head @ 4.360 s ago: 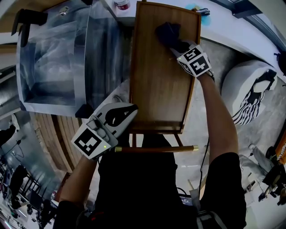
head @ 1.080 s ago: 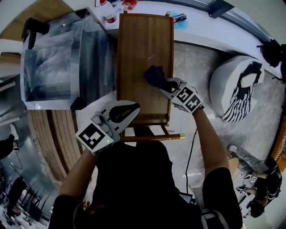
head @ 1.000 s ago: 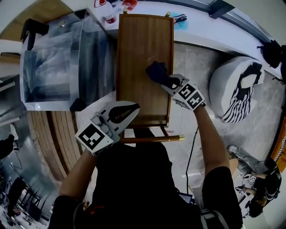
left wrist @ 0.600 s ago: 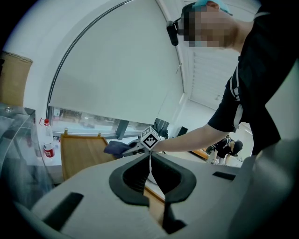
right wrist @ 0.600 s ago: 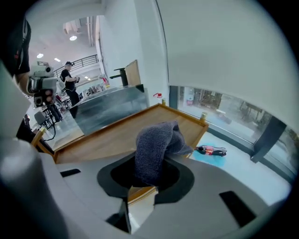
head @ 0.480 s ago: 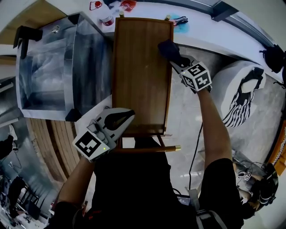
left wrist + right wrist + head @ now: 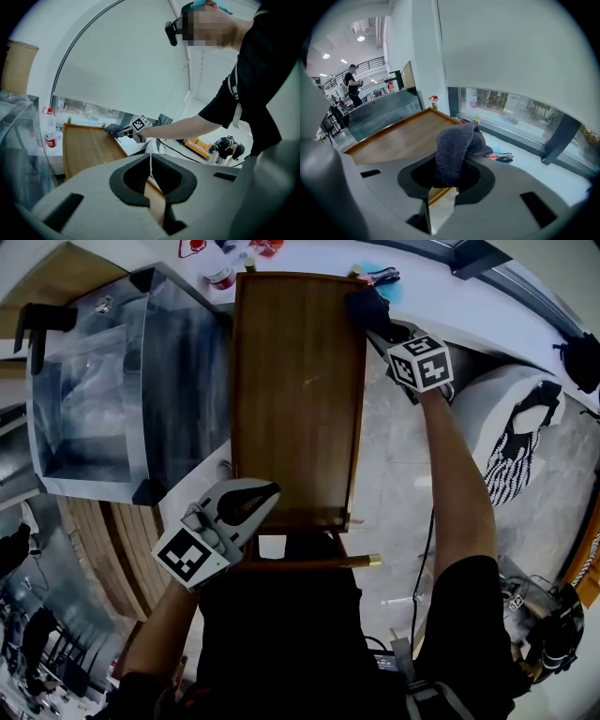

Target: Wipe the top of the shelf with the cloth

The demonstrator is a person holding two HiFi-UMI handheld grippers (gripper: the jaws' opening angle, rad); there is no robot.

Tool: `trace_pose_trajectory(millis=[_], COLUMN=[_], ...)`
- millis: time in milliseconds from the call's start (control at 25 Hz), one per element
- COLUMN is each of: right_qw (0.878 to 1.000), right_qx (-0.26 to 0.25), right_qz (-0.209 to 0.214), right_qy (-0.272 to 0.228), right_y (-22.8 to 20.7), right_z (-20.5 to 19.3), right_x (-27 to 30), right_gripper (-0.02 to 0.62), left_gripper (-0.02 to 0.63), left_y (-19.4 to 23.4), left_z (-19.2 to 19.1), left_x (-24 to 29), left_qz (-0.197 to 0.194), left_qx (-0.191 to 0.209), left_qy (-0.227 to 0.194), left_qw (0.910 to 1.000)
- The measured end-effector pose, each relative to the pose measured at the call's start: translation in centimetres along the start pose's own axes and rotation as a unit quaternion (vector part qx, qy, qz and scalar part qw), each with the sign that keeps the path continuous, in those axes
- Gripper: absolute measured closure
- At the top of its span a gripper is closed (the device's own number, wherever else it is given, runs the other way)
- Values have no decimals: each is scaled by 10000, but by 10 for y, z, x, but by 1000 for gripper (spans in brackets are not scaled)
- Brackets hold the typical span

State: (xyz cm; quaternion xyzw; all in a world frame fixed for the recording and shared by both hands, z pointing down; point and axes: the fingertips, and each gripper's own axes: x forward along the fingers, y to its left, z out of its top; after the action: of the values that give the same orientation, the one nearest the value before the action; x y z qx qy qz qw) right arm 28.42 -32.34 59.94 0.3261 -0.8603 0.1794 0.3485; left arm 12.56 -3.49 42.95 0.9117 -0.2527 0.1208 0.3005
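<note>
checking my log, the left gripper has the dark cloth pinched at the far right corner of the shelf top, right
Not the left. The right gripper has the dark cloth pinched at the far right corner of the shelf top, as the right gripper view shows.

In the head view, the far right corner of the shelf (image 7: 295,399) was covered by the cloth (image 7: 364,304), and part of the cloth was hidden under the right gripper (image 7: 375,322). The shelf's near left corner was masked by the left gripper (image 7: 255,498). Small red-marked items (image 7: 192,247) were cut off by the top edge and could not be identified. In the right gripper view, the cloth's lower end was lost between the jaws.
</note>
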Motion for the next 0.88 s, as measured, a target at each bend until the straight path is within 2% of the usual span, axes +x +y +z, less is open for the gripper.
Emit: trace_pose_trajectory(millis=[400,880], right_qw=[9992,9982], right_qx=[286,316], right_qz=[-70,193], right_qy=[267,473], right_y=[-19,40], right_z=[-6,-57], right_x=[21,-10], right_gripper=[509,509], left_gripper=[578,578], left_y=[5,-8], left_z=[-5,6], left_x=[-9,-12], left_qz=[160,-69], left_qx=[-89,102], left_qy=[49,-17], left_qw=[9998,9999])
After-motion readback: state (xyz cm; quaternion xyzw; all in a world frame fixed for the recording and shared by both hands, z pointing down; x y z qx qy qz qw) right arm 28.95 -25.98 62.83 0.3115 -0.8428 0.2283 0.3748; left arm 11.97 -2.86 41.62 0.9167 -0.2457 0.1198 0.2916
